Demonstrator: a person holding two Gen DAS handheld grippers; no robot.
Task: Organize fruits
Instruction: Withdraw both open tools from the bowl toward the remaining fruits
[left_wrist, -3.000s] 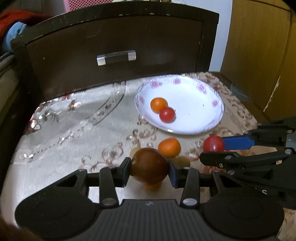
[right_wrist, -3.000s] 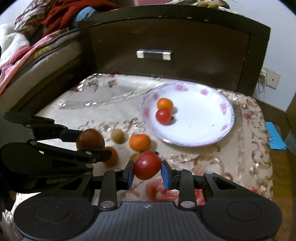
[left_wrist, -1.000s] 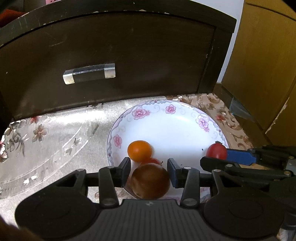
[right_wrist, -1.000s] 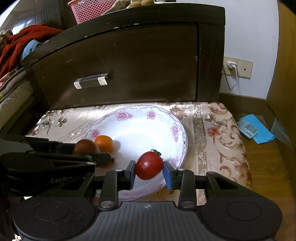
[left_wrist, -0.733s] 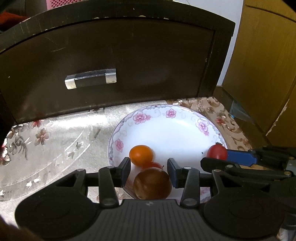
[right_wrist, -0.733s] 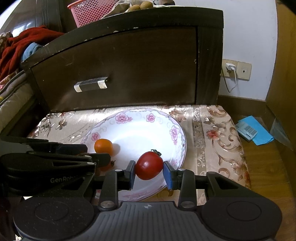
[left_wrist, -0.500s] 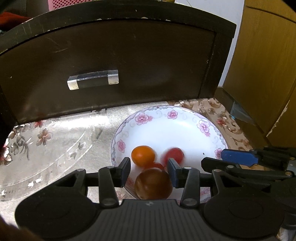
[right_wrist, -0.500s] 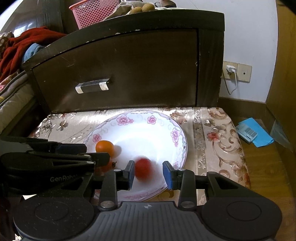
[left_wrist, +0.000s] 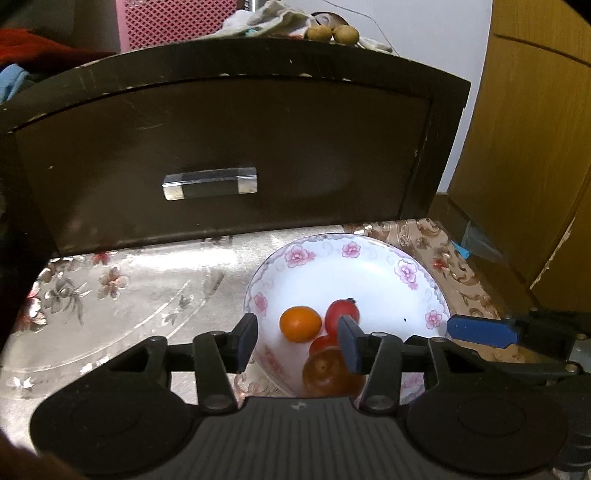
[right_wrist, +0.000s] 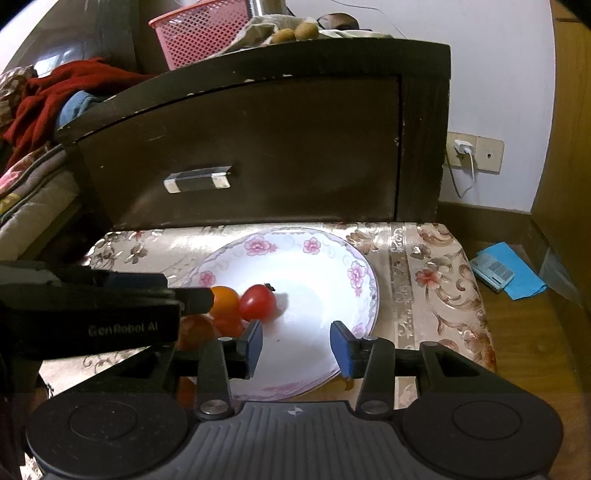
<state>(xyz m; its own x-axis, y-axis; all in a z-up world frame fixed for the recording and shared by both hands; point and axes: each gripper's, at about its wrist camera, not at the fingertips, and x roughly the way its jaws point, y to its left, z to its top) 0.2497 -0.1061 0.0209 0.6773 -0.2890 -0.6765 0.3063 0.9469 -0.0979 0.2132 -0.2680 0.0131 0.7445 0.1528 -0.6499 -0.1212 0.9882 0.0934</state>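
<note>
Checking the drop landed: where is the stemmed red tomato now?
On the plate in the right wrist view, the tomato lies left of centre, touching the orange fruit, beyond the opening right gripper.

A white plate (left_wrist: 406, 273) with pink flowers round its rim holds four fruits bunched at its near left side: a small orange (left_wrist: 300, 324), a red tomato (left_wrist: 341, 312) touching it, a second red one (left_wrist: 323, 345) half hidden, and a brownish-red fruit (left_wrist: 325, 373) nearest the edge.
</note>
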